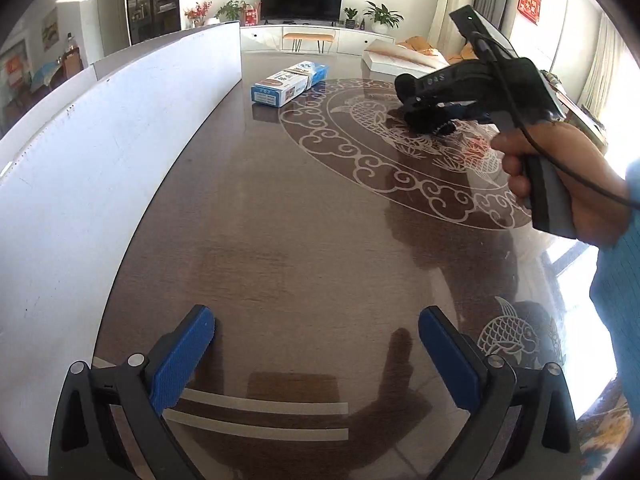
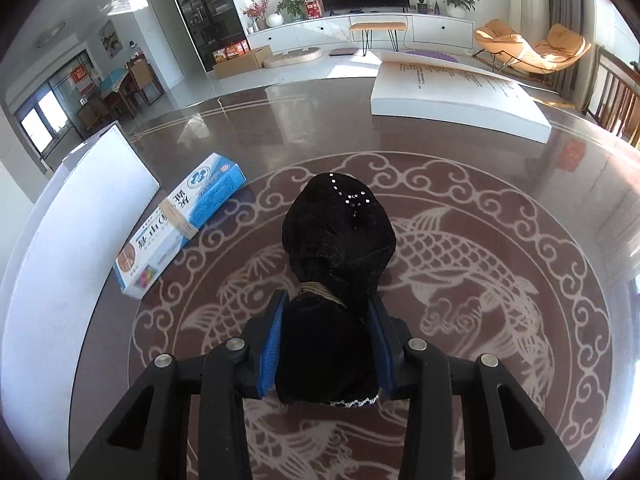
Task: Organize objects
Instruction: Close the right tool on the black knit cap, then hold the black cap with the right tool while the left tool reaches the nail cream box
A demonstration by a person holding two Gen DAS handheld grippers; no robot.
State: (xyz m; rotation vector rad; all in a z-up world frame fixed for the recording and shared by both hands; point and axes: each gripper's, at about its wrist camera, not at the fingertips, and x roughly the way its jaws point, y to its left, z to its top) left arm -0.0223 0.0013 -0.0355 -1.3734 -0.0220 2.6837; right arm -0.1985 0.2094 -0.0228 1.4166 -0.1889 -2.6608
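On the counter [image 2: 460, 168], the tied cloth bundle [image 2: 340, 240] lies in the middle over the fish inlay. The carton [image 2: 180, 228] lies to its left, near the upright board [image 2: 80, 208] at the left edge. A flat board [image 2: 460, 96] lies behind, to the right.

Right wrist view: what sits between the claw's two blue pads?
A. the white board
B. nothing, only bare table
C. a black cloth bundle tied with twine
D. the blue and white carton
C. The right claw has its blue pads against both sides of the black cloth bundle, tied with twine at its neck; the blue and white carton lies apart, to the left.
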